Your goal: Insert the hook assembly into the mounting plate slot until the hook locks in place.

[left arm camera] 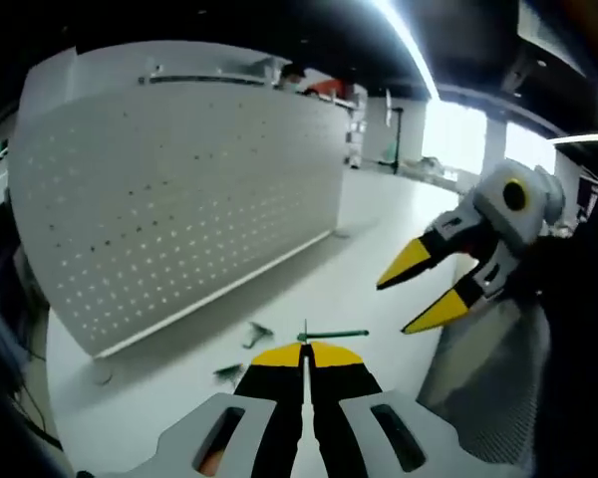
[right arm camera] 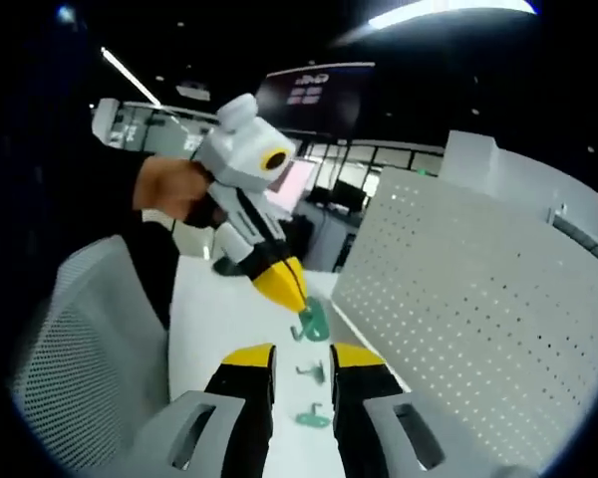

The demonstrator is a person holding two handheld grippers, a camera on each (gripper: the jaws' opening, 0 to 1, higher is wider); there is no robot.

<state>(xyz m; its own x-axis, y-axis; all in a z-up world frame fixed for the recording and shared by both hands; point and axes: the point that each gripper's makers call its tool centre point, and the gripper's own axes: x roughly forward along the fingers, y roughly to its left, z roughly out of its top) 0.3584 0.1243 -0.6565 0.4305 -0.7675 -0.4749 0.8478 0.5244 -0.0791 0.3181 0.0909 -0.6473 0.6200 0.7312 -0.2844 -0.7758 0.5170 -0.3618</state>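
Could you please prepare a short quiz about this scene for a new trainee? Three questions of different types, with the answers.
1. True or false: the right hand-held gripper is shut on a hook.
2. What holds the green hook? A) the left hand-held gripper; B) the right hand-held gripper; C) nothing, it lies loose.
3. Fill in: the loose hooks lie on the white ___ beside the pegboard.

Key: 1 false, its jaws stand open; 2 A; 3 table.
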